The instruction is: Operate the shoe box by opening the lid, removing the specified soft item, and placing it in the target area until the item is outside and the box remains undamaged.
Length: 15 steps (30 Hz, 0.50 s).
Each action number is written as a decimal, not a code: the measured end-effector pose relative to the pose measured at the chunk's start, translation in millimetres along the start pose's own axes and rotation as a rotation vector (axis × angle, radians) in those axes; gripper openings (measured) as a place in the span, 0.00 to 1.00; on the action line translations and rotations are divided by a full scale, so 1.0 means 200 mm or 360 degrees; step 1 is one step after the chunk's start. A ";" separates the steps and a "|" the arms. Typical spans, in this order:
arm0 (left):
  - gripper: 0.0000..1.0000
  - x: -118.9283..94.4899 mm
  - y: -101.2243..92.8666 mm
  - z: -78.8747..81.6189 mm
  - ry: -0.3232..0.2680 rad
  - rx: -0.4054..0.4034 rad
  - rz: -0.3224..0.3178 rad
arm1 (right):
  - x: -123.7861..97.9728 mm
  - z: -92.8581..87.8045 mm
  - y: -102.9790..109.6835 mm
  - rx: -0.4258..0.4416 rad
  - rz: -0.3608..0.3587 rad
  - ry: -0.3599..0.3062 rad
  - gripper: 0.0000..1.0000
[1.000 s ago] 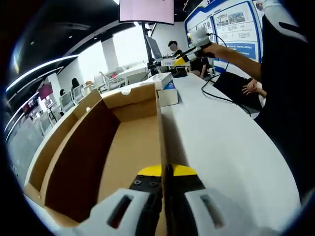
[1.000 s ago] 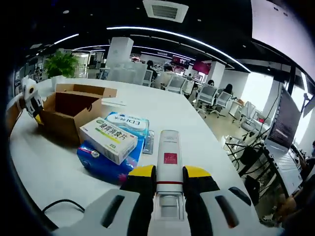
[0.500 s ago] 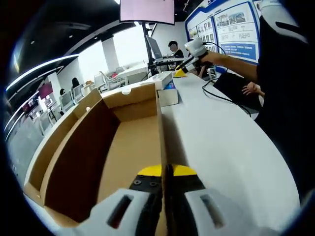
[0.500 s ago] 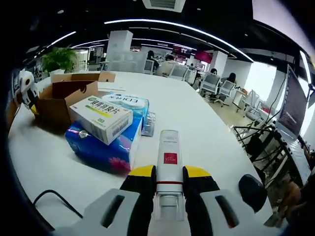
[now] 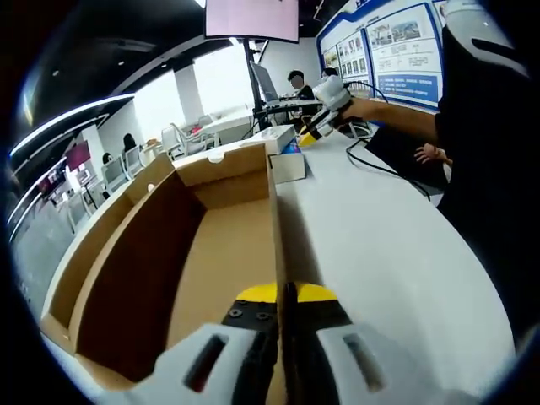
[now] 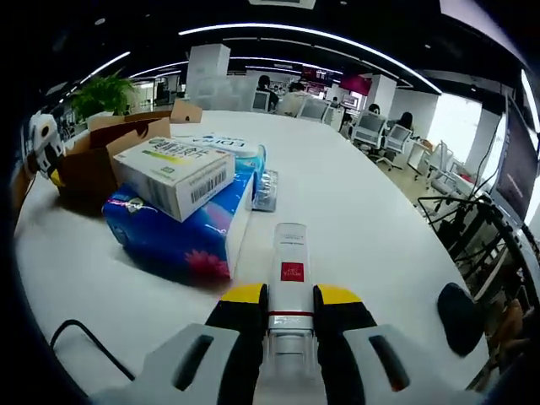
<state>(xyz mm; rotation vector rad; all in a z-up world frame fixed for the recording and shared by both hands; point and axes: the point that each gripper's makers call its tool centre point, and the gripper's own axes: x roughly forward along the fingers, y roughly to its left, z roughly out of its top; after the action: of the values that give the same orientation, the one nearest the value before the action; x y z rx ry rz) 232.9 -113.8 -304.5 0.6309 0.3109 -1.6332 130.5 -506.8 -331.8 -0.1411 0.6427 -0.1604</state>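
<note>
Two tools share our white worktop (image 6: 354, 202) at this moment. Largest in the scene is the open shoe box (image 5: 194, 245), its lid already off and its brown interior bare as seen from the left gripper view; our left tool (image 5: 285, 297) sits with its jaws pinched together on the box's near wall, steadying it. Beyond, in the right gripper view, a blue tissue pack (image 6: 181, 232) carries a white carton (image 6: 173, 173). Smallest is the item itself, a white tube with a red label (image 6: 290, 274), clamped between the jaws of our right tool (image 6: 291, 297) and held low over the worktop, well outside the box (whether it touches the surface we cannot tell). We judge this the placing step: next comes lowering the tube onto bare worktop, then parting the jaws.
</note>
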 end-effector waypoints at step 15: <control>0.03 0.00 -0.01 0.00 -0.0001 0.0002 0.0002 | 0.02 -0.02 0.02 -0.0023 0.0015 0.0001 0.22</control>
<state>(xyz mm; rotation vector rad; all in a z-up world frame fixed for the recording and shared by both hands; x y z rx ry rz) 231.6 -114.2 -304.2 0.6315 0.3092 -1.6325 131.0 -504.6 -337.1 -0.1517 0.6452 -0.1467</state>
